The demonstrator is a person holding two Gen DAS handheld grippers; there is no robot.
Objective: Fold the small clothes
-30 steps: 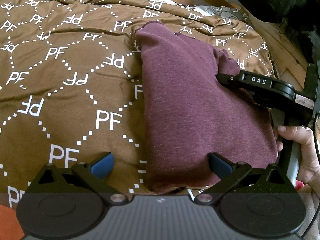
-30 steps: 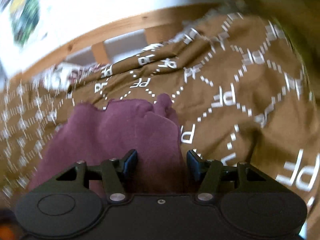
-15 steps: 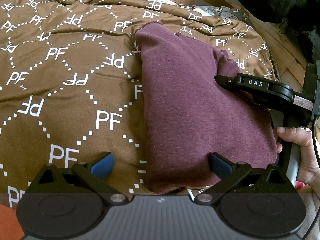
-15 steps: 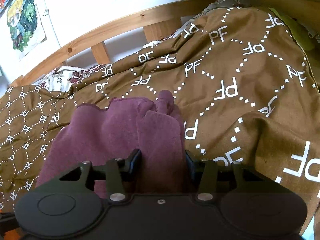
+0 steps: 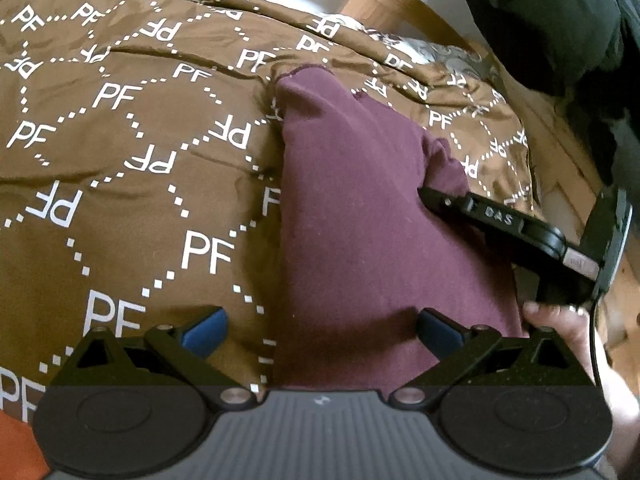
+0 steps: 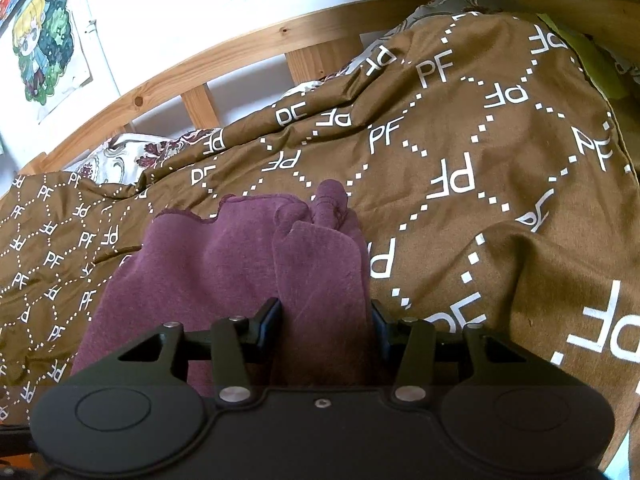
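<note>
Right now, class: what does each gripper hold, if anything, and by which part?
The left gripper is open, holding nothing. The right gripper straddles a raised fold on the right side of the maroon garment; whether it actually clamps it cannot be told.

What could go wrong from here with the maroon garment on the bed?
1. The right gripper straddles only a narrow folded strip of the maroon garment; lifting might pull the layers apart.
2. The left gripper is open over the garment's near edge and the brown PF duvet; closing there may pinch the duvet too.
3. The far end looks bunched, so a fold could come out uneven.
</note>
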